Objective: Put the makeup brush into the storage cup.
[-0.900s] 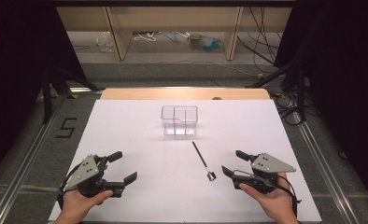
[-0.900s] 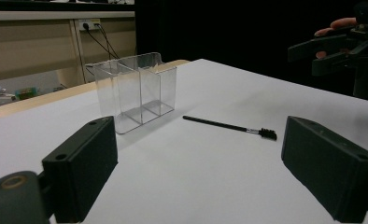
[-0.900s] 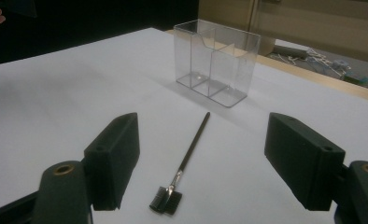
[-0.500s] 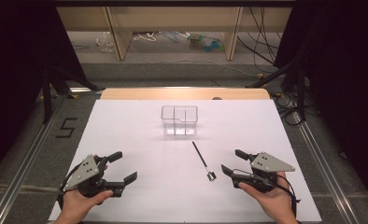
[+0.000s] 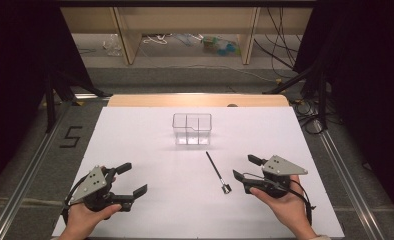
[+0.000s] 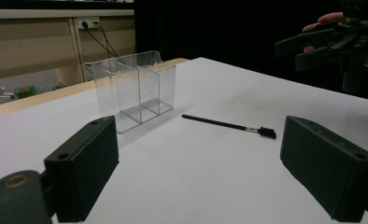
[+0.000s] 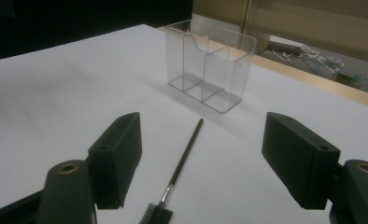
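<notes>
A clear plastic holder [image 5: 192, 129] with divided compartments stands upright at the middle of the white table [image 5: 135, 135]. In front of it lies a thin black brush [image 5: 218, 172], its small head toward me. My right gripper [image 5: 243, 167] hovers open just right of the brush head; in the right gripper view the brush [image 7: 184, 156] lies on the table between and below the spread jaws, untouched, with the holder [image 7: 210, 65] beyond. My left gripper [image 5: 135, 177] is open at the near left, nothing in it. Its view shows the holder [image 6: 134, 88], the brush [image 6: 226, 125] and the other gripper [image 6: 322, 44].
The white sheet ends at a wooden strip [image 5: 195, 100] along the far edge. Metal rails [image 5: 30, 165] run down both sides of the table. Beyond are shelves and loose cables [image 5: 210, 45] on the floor.
</notes>
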